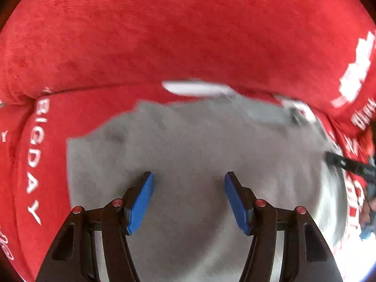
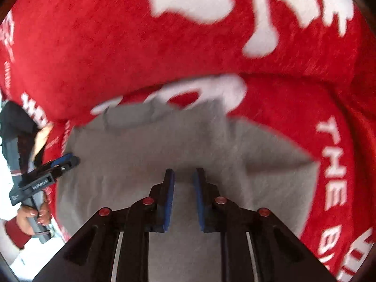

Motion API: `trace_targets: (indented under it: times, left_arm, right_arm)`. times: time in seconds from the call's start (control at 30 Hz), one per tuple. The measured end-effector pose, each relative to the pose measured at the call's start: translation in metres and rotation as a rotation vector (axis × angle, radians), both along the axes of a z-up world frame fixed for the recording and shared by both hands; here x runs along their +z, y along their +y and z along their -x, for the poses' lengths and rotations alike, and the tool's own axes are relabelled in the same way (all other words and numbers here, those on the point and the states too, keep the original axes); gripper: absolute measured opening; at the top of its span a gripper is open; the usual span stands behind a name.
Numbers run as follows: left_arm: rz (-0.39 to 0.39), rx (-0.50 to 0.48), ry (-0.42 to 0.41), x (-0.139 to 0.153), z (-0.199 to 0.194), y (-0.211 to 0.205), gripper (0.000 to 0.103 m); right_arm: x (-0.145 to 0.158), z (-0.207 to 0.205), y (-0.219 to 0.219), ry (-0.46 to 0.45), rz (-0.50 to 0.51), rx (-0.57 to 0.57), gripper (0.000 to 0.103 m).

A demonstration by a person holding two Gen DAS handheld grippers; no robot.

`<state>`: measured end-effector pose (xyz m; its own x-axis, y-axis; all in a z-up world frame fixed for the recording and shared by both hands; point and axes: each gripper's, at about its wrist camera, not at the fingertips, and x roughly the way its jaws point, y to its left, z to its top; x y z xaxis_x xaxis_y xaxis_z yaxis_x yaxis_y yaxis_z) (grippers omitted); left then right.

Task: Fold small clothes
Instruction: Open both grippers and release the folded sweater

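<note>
I'm over the grey garment on the red printed blanket — soft, light, limp. Left gripper gapes wide, empty; right gripper narrowly parted, empty — I'd pinch a hem corner.

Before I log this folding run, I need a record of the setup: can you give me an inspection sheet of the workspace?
Surface: red plush fabric with white lettering, bulging up behind the work area.
Job's things: grey garment spread flat on the red fabric; a white strip, blurred, at its far edge.
Clutter: nothing seen.
Grippers: left tool open wide above the grey garment, holding nothing; right tool with a narrow gap between its blue pads, nothing visibly between them. A hand grips the left tool's handle.
Cables: nothing seen.
Surroundings: mostly hidden; blurred edges only.
</note>
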<state>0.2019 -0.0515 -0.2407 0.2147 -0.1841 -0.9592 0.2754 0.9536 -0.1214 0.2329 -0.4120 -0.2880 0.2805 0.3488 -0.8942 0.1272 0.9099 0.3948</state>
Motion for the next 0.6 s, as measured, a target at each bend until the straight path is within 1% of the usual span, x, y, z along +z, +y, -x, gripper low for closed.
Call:
trace_targets:
  times: [0.03, 0.07, 0.1, 0.13, 0.17, 0.2, 0.23, 0.27, 0.33, 0.4, 0.43, 0.47, 0.5, 0.53, 0.6]
  left_arm:
    - [-0.018, 0.021, -0.015, -0.002, -0.008, 0.003, 0.063]
    - [-0.035, 0.037, -0.024, -0.005, -0.017, 0.007, 0.063]
    - [-0.057, 0.056, -0.034, -0.006, -0.022, 0.010, 0.063]
    - [-0.094, 0.084, -0.049, -0.007, -0.027, 0.012, 0.063]
    - [-0.143, 0.123, -0.064, -0.005, -0.032, 0.017, 0.063]
    - [-0.166, 0.156, -0.068, -0.001, -0.035, 0.021, 0.063]
    - [-0.161, 0.191, -0.064, 0.004, -0.035, 0.029, 0.063]
    - [-0.151, 0.204, -0.056, 0.009, -0.032, 0.034, 0.063]
    - [-0.141, 0.201, -0.034, 0.019, -0.023, 0.041, 0.063]
    - [-0.117, 0.180, 0.007, 0.030, -0.006, 0.048, 0.063]
    - [-0.104, 0.176, 0.030, 0.034, 0.005, 0.052, 0.063]
    - [-0.078, 0.181, 0.062, 0.044, 0.019, 0.066, 0.063]
    - [-0.055, 0.191, 0.090, 0.045, 0.033, 0.069, 0.063]
    - [-0.030, 0.207, 0.123, 0.048, 0.045, 0.074, 0.063]
    - [0.029, 0.264, 0.186, 0.052, 0.073, 0.085, 0.063]
  right_arm:
    - [-0.001, -0.004, -0.005, 0.000, 0.028, -0.016, 0.018]
    - [-0.004, -0.008, -0.011, 0.008, 0.030, -0.031, 0.018]
    - [-0.009, -0.011, -0.019, 0.016, -0.010, -0.051, 0.018]
    - [-0.009, -0.013, -0.024, 0.019, -0.023, -0.070, 0.018]
    - [-0.006, -0.013, -0.026, 0.015, -0.014, -0.081, 0.019]
    - [0.000, -0.013, -0.027, 0.005, 0.015, -0.088, 0.031]
    - [0.007, -0.010, -0.028, 0.001, 0.061, -0.096, 0.040]
    - [0.012, -0.006, -0.032, -0.006, 0.074, -0.106, 0.050]
    - [0.020, 0.009, -0.044, -0.015, -0.022, -0.132, 0.050]
    - [0.025, 0.030, -0.057, 0.008, -0.135, -0.166, 0.050]
    - [0.026, 0.041, -0.060, 0.020, -0.169, -0.175, 0.050]
    - [0.026, 0.055, -0.063, 0.037, -0.208, -0.186, 0.050]
    - [0.026, 0.079, -0.066, 0.061, -0.253, -0.208, 0.050]
    - [0.026, 0.092, -0.067, 0.075, -0.278, -0.225, 0.050]
    - [0.023, 0.130, -0.070, 0.107, -0.333, -0.280, 0.052]
